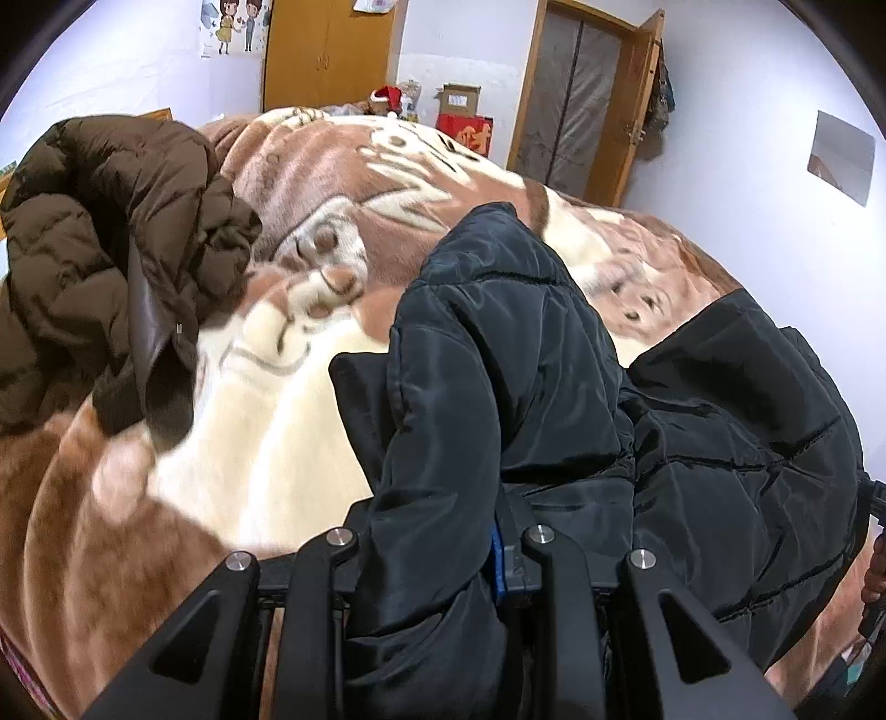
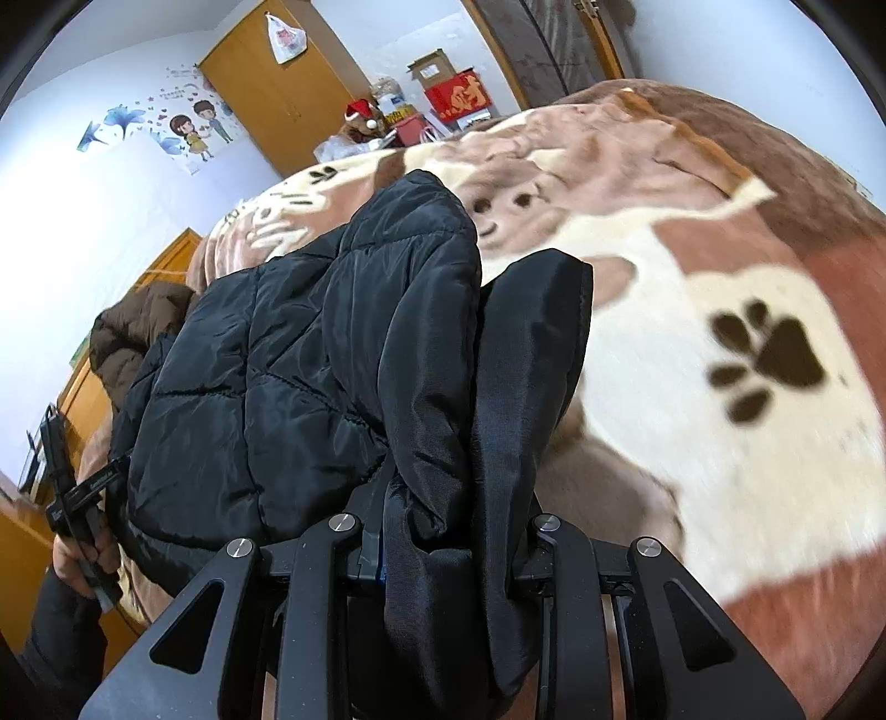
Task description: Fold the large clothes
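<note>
Both tools are clamped on the black puffer jacket [image 1: 554, 343], so it hangs between them, lifted above the bed [image 1: 266, 443]. The left tool [image 1: 437, 543] has its jaws pinched narrow around a thick bunch of the black fabric, and the fingertips are buried in it. Same for the right tool [image 2: 443, 531]: jaws nearly closed on a fold of the jacket with a black strap-like edge running through.

The jacket's quilted body drapes across the span between the two, and in the left wrist view its lower part sags toward the bed's right edge. In the right wrist view the person's left hand [image 2: 83, 548] shows low at the left, holding the other tool's handle.

Room-wise: the fleece blanket with paw prints [image 2: 764, 360] covers the bed, and most of its middle and right side is bare. A brown puffer coat [image 1: 111, 249] sits heaped near the bed's left edge, well apart from the black one. Beyond the far edge there's a wooden wardrobe [image 1: 326, 50], some boxes [image 1: 462, 119] and a doorway [image 1: 576, 94].
</note>
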A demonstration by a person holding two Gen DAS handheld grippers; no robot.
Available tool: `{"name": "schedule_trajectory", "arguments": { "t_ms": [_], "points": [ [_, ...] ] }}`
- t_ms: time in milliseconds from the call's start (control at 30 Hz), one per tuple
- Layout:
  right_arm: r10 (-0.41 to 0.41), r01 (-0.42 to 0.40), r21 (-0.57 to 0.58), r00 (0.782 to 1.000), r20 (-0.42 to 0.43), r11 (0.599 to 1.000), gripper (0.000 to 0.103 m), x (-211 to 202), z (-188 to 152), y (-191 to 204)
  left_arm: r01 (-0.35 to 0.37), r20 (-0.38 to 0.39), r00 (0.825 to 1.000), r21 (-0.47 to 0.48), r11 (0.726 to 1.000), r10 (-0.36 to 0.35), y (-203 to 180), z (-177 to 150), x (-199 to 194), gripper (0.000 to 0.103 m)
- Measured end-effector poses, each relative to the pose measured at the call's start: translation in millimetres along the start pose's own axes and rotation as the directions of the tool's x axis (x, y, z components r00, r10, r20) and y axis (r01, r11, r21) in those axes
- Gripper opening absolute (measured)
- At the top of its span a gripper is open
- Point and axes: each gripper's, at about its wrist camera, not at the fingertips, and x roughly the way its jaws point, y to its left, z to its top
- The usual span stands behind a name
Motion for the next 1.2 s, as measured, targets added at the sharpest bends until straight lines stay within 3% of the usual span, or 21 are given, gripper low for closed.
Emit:
{"name": "schedule_trajectory", "arguments": {
  "t_ms": [267,467,533,600,633,767,867,967,1067,1200],
  "points": [
    [-0.008,0.009,-0.033,1.0,0.004,0.999,0.028,63,48,11,-0.014,0.035,0.999,0.018,1.0,0.014,25,49,56,0.027],
    [-0.078,0.078,0.0,0.993,-0.088,0.997,0.033,124,37,-8,-0.051,-0.036,0.998,-0.004,0.999,0.051,42,44,121,0.031],
    [-0.092,0.1,0.062,0.987,-0.133,0.993,0.047,139,25,-26,-0.094,-0.094,0.991,-0.033,0.995,0.09,52,30,146,0.034],
    [-0.066,0.081,0.122,0.99,-0.123,0.989,0.06,139,16,-40,-0.102,-0.124,0.988,-0.103,0.989,0.089,66,15,161,0.047],
    [-0.059,0.075,0.134,0.991,-0.12,0.988,0.064,136,14,-44,-0.094,-0.118,0.99,-0.132,0.987,0.078,71,11,161,0.048],
    [-0.087,0.098,0.103,0.99,-0.11,0.99,0.064,106,19,-38,-0.076,-0.104,0.993,-0.171,0.982,0.058,78,9,146,0.055],
    [-0.145,0.146,0.045,0.989,-0.027,0.988,0.064,78,25,-27,-0.089,-0.073,0.994,-0.179,0.98,0.077,83,13,121,0.057],
    [-0.183,0.184,-0.004,0.981,0.064,0.983,0.064,62,41,-10,-0.147,-0.01,0.989,-0.182,0.972,0.147,82,25,100,0.058],
    [-0.183,0.189,-0.091,0.981,0.063,0.978,0.064,79,55,14,-0.13,0.041,0.989,-0.178,0.975,0.139,69,45,98,0.058],
    [-0.234,0.228,-0.154,0.972,-0.022,0.961,0.057,131,63,25,-0.109,0.032,0.993,-0.068,0.992,0.112,33,59,130,0.058]
  ]
}}
